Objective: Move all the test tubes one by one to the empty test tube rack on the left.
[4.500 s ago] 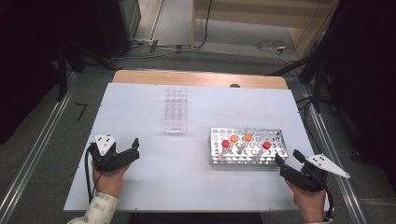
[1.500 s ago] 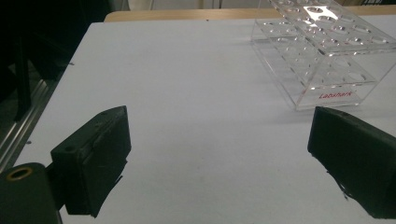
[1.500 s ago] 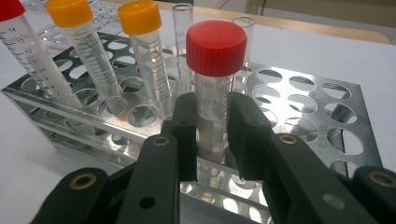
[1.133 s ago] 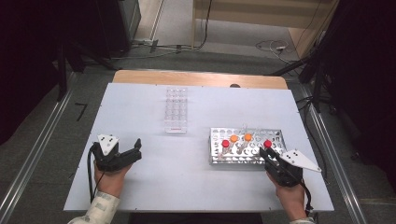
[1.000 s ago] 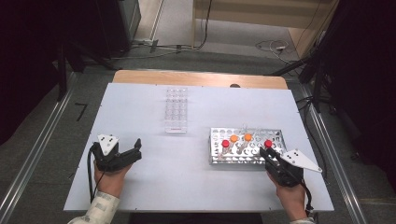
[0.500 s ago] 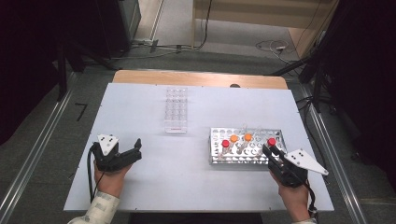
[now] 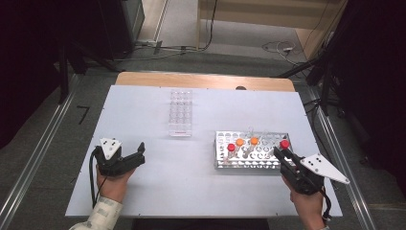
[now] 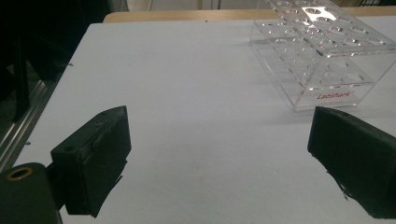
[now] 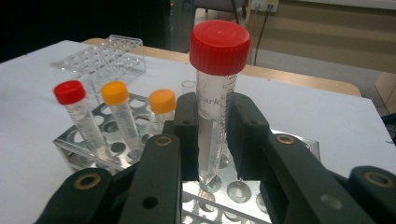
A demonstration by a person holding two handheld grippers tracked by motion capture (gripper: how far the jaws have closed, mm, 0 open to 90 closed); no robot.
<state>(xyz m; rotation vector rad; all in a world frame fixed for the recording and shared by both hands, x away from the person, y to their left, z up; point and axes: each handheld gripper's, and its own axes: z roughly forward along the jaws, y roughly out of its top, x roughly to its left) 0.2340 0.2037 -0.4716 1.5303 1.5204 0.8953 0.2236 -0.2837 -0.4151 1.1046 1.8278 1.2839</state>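
**Red-capped tube clamped above the metal rack**

The right gripper [image 9: 212,140] is clamped on a clear tube with a red cap [image 9: 217,84], its two black jaws pressing the tube's sides just below the cap. The tube stands upright between them, and its rounded lower end hangs just above the holes of the metal rack [image 9: 243,196]; from this angle I cannot tell for certain whether the tip is fully clear of its hole. In the high view the same right gripper [image 7: 282,154] sits at the rack's [image 7: 249,163] right end, near the worktop's [image 7: 191,191] front right corner, with the tube's red cap [image 7: 285,143] showing just above the fingertips.

Three more capped tubes stand in the rack's left part: one with a red cap [image 9: 70,92] and two with orange caps [image 9: 115,93] [image 9: 162,101]. An uncapped clear tube [image 9: 188,87] stands behind them.

The left gripper [image 7: 139,153] rests near the worktop's front left, well apart from the rack. Its jaws stand wide apart with nothing between them, only bare worktop [image 8: 196,116] showing in the gap. A clear plastic rack [image 8: 322,56] with red lettering on its front stands ahead of it and to the right in the left gripper view; in the high view this clear rack [image 7: 181,112] stands toward the middle of the far side, left of the metal rack.
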